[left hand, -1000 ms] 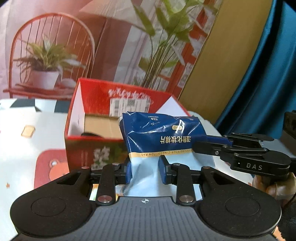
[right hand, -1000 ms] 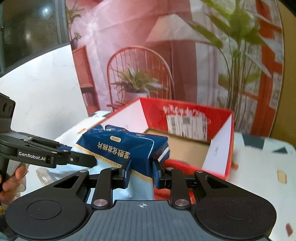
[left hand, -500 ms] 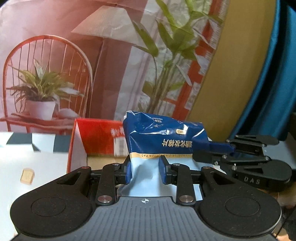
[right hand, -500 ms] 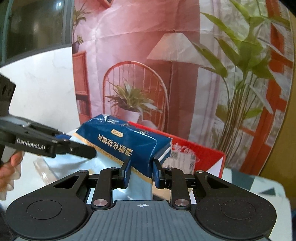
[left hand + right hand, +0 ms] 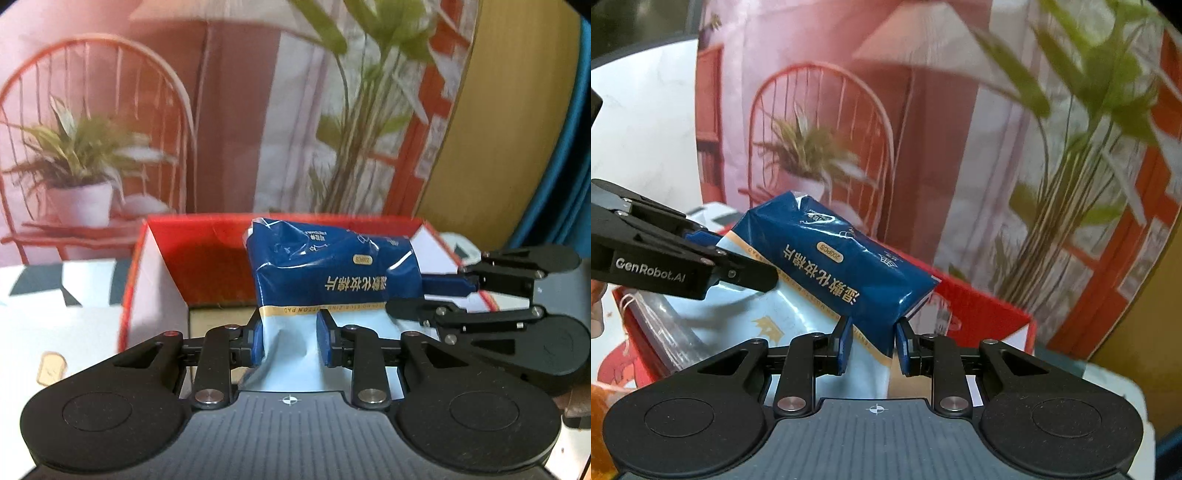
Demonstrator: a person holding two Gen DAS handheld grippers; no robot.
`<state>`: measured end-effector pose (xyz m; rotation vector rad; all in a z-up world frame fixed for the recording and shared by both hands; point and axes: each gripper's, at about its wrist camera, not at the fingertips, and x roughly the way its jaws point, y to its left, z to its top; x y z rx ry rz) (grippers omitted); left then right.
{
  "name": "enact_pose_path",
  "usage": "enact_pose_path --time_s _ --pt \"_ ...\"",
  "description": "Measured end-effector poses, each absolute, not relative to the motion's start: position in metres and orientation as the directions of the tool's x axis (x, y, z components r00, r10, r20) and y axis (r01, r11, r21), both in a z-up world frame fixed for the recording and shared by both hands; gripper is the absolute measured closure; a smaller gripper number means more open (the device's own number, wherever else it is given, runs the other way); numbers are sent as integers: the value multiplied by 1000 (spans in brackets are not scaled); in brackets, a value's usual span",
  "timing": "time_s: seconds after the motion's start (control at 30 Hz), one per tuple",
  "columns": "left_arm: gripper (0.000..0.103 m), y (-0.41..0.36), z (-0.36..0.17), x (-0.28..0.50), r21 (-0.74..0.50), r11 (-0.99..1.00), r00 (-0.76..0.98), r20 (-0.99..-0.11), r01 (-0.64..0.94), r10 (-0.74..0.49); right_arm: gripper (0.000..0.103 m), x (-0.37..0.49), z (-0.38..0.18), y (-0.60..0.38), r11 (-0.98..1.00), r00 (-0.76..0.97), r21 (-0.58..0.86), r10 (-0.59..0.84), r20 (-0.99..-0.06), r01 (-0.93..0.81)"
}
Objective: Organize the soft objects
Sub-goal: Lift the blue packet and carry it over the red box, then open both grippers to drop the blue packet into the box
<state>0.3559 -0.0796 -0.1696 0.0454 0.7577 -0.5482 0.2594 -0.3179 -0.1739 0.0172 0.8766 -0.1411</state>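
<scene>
Blue cotton-pad pack (image 5: 332,273) hangs over the open red box (image 5: 207,236), gripped by 2 claws. Left gripper (image 5: 290,345) and right gripper (image 5: 873,347) each pinch its pale lower part. Box floor shows bare cardboard; other contents cannot be told.

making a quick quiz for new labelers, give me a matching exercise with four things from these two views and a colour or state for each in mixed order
Things
1. blue pack
2. box
3. left gripper
4. potted plant on the backdrop

States
a. open on top, red outside, white inner walls
b. printed picture, standing on a red chair
c. soft, dark blue with a pale blue end, held from two sides above the box
d. shut on the pale end of the pack

Pairs: 1-c, 2-a, 3-d, 4-b

The right gripper pinches the pack too.
</scene>
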Motion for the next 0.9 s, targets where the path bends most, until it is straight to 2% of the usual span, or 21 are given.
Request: enact_pose_path --time_s 0.23,0.43,0.73,0.8,0.9 --pt "73 -86 -184 356 -130 841 540 -713 525 -447 80 259 -191 -317 985 541 -41 -128 -831 170" --pt "72 -89 -197 356 -98 848 516 -755 520 -404 83 255 -198 -317 973 505 -52 -163 -848 227" --pt "70 -67 -178 338 -109 863 557 -723 493 -409 82 238 -191 -313 962 532 -14 -164 -830 274" --pt "62 -59 -172 329 -119 865 574 -703 487 -420 81 228 -186 -313 953 568 29 -155 -808 301" --pt "60 -49 -161 314 -127 866 603 -669 484 -435 79 213 -175 -312 938 626 80 -159 -763 336"
